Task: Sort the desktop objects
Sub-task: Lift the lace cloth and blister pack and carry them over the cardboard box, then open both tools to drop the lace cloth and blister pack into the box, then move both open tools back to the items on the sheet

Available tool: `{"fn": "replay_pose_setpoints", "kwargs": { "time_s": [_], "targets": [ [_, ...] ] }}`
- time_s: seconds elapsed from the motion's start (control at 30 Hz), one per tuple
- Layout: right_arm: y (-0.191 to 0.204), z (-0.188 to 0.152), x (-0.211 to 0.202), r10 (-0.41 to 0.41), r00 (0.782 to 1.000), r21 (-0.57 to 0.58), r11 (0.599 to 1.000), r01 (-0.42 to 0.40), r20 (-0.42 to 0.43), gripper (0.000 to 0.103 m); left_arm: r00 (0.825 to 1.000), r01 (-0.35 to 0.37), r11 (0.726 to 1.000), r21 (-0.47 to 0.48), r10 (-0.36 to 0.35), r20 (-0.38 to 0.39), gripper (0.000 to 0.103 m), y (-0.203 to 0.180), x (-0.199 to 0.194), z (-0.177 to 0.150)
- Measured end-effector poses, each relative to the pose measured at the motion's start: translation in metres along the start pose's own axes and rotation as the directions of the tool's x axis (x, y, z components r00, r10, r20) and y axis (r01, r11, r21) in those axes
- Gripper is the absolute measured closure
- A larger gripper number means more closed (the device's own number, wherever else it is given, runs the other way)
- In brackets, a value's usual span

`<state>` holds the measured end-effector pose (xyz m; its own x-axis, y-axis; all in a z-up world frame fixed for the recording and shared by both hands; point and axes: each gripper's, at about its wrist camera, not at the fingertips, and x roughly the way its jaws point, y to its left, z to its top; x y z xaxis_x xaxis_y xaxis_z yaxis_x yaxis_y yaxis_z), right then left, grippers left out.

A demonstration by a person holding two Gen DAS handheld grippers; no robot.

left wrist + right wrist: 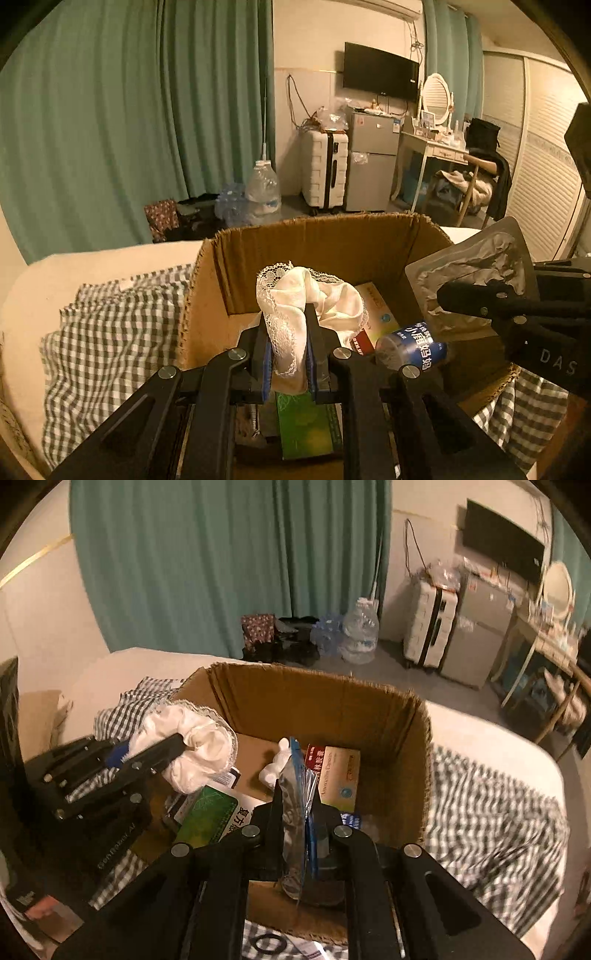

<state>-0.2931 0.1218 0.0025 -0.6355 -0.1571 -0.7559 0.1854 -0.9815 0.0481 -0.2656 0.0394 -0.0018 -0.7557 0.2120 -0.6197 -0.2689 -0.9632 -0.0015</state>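
Lace cloth point(295, 314) pinched in left gripper point(289, 332) above cardboard box point(332, 236).

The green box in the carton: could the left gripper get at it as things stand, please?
Probably not yet: the left gripper is shut on the lace cloth, which hangs over the green box. The cardboard carton is open on top.

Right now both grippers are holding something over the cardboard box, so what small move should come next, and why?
Probably open the left gripper and let the white lace cloth drop. It is pinched between the fingers, hanging over the open cardboard box, with boxes and a bottle already lying inside. The right gripper is shut on a silver foil packet, also above the box, and could release after.
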Motion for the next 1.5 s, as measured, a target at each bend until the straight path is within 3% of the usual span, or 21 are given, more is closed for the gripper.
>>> {"fn": "replay_pose_setpoints", "kwargs": {
  "time_s": [0.43,0.47,0.53,0.57,0.6,0.87,1.13,1.33,1.5],
  "targets": [
    [0.000,-0.007,-0.001,-0.007,1.000,0.013,1.000,0.007,0.021,0.094,1.000,-0.010,1.000,0.001,0.010,0.005,0.086,0.002,-0.006,0.000],
    [0.000,-0.007,0.000,-0.006,1.000,0.017,1.000,0.006,0.019,0.089,1.000,-0.014,1.000,-0.007,0.014,0.004,0.079,0.005,-0.006,0.000],
    [0.000,-0.007,0.000,-0.014,1.000,0.018,1.000,0.014,0.025,0.053,1.000,-0.024,1.000,-0.018,0.024,-0.002,0.056,0.010,-0.004,-0.002],
    [0.000,-0.007,-0.001,-0.025,0.999,0.016,1.000,0.025,0.038,0.027,0.999,-0.039,0.999,-0.024,0.039,0.003,0.037,0.012,-0.004,-0.003],
    [0.001,-0.007,-0.003,-0.039,0.998,0.011,0.999,0.038,0.054,0.025,0.998,-0.063,0.997,-0.035,0.064,0.018,0.025,0.015,-0.006,-0.004],
    [0.011,-0.006,-0.014,-0.099,0.989,-0.034,0.994,0.103,0.107,0.025,0.997,-0.075,0.997,-0.035,0.076,0.021,0.021,0.023,-0.006,-0.005],
    [0.007,-0.010,-0.033,-0.112,0.985,-0.044,0.992,0.119,0.132,0.025,0.998,-0.068,0.998,0.005,0.068,0.009,0.021,0.015,-0.020,-0.014],
    [0.002,-0.017,-0.058,-0.130,0.980,-0.040,0.990,0.137,0.152,0.025,0.999,-0.046,0.997,-0.057,0.047,0.005,0.021,0.016,-0.043,-0.012],
    [0.001,-0.020,-0.099,-0.127,0.972,-0.018,0.991,0.133,0.198,0.025,0.997,-0.053,0.995,-0.081,0.057,0.045,0.021,0.016,-0.076,-0.002]
  ]
}}
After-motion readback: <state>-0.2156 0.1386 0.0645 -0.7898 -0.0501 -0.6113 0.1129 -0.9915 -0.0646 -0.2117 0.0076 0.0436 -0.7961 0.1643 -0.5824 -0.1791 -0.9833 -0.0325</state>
